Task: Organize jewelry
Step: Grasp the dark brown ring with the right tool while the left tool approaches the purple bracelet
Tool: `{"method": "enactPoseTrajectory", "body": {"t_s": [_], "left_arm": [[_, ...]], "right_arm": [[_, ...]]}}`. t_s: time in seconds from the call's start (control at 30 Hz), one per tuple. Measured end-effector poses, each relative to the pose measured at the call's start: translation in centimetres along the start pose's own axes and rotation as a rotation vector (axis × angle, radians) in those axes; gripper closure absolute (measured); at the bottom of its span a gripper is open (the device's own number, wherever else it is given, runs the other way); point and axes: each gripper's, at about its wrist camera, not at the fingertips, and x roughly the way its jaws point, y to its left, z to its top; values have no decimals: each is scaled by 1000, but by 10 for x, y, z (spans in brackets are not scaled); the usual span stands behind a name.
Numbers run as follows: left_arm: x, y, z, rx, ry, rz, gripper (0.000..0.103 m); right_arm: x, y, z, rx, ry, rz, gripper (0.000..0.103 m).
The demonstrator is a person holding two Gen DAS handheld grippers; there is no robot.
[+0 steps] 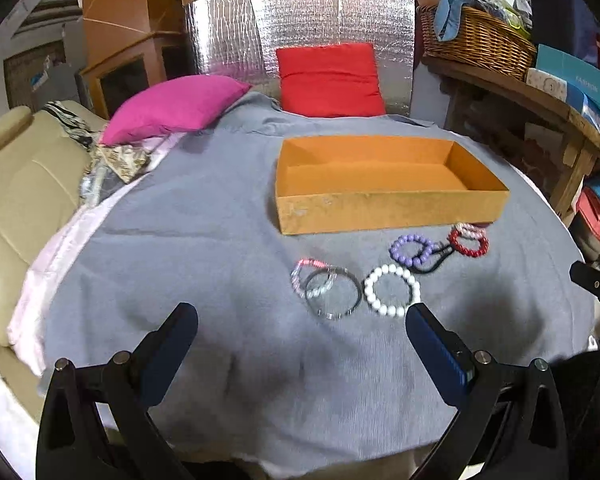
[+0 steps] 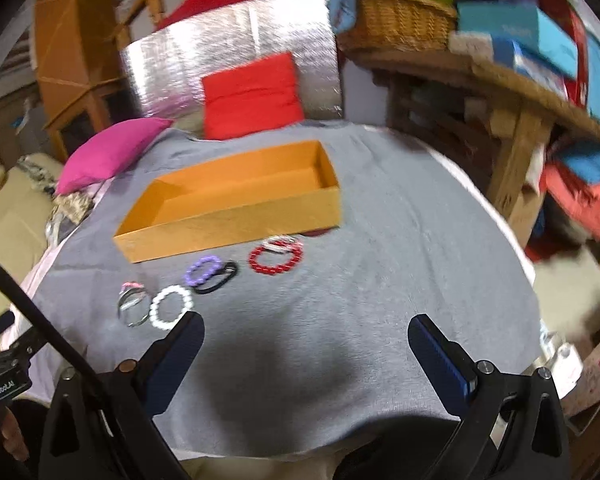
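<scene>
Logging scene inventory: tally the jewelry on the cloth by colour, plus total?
White beads: 1
Purple beads: 1
Red beads: 1
Pink-white beads: 1
Pink-clear beads: 1
Silver bangle: 1
Black band: 1
Total: 7; box holds none.

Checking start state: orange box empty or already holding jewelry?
Empty. The orange box shows only bare floor in both views; the white bracelet lies outside on the grey cloth.

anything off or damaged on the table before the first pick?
Nothing spilled or broken. The orange box sits upright and empty, scuffed pale on its front wall. The bracelets lie loose on the grey cloth in front of it, some overlapping: a black band is tangled with the purple bead bracelet. Both grippers are open.
</scene>
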Motion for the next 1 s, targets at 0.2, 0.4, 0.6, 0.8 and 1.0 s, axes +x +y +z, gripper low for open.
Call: {"method": "enactPoseTrajectory", "body": {"t_s": [0.2, 0.4, 0.6, 0.8, 1.0], "left_arm": [[46, 1, 30, -24, -65, -2, 0], [102, 1, 38, -34, -63, 35, 0], [126, -8, 54, -45, -26, 22, 0], [149, -28, 61, 10, 16, 31, 0], [165, -23, 61, -6, 63, 58, 0]], "right_arm": [[54, -19, 28, 48, 34, 27, 6], [128, -35, 61, 116, 136, 29, 34], [178, -45, 81, 105, 213, -3, 40], [207, -48, 95, 122, 239, 11, 40], [211, -53, 95, 155, 240, 82, 40]]}}
